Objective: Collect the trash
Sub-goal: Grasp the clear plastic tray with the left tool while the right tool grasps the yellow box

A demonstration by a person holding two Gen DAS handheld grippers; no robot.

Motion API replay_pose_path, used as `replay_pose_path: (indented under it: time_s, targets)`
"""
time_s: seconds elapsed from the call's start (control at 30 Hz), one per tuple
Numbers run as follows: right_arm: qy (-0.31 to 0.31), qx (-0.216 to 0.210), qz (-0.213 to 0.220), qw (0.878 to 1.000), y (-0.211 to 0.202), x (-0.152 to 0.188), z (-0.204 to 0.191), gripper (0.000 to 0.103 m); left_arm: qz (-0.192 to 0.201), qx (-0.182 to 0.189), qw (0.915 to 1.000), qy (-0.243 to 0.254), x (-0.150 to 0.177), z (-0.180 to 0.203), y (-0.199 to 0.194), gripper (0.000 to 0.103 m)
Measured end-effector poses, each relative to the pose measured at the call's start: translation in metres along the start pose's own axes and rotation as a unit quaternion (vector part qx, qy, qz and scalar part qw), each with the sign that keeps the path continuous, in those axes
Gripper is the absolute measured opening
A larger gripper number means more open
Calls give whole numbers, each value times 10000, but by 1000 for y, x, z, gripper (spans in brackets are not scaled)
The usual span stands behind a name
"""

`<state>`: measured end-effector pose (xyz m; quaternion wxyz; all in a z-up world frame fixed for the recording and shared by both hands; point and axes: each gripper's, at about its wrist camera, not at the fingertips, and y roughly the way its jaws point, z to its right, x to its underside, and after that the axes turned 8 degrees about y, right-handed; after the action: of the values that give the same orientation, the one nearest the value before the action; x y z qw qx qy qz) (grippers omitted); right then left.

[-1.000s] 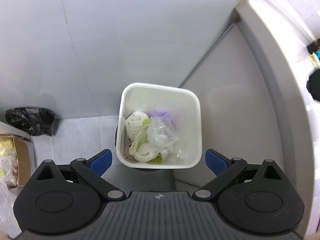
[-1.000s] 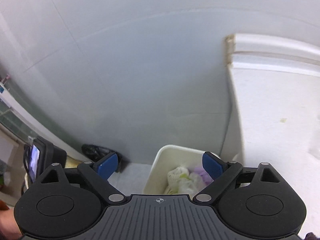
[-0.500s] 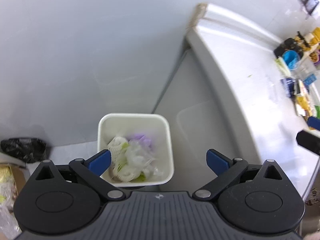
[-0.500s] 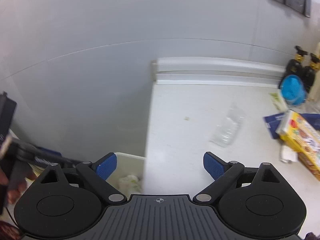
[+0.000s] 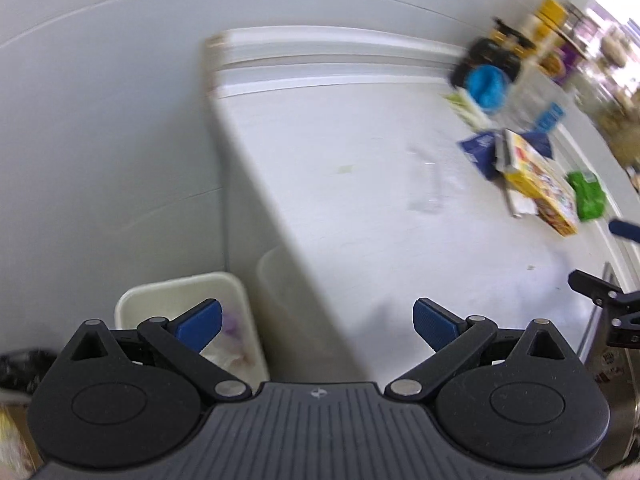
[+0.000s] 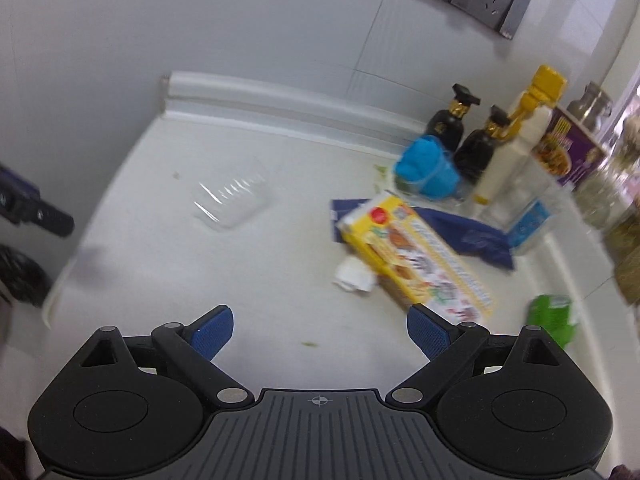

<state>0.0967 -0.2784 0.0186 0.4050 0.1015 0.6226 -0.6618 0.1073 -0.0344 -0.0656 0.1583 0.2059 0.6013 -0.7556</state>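
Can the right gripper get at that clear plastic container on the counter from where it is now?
Probably yes. The right gripper has its jaws open and empty, and the clear plastic container lies alone on bare white counter, ahead and slightly left, with nothing between them.

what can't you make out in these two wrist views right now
- White trash bin, left wrist view: its contents, mostly hidden behind the left gripper.
- Yellow printed box, right wrist view: print lost to motion blur.
- Green packet, right wrist view: partly behind the right gripper, blurred.
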Motion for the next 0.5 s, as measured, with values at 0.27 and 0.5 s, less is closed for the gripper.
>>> replay_pose_path:
  time_s: [0.27,0.5]
  targets:
    - [-867,381,-169,9954,26,-2,29,96,311,-10,9979,566,-37,56,26,101]
    - [-1175,439,-367,9914,55,-10,50,96,357,-38,9976,589,-57,66,41,96]
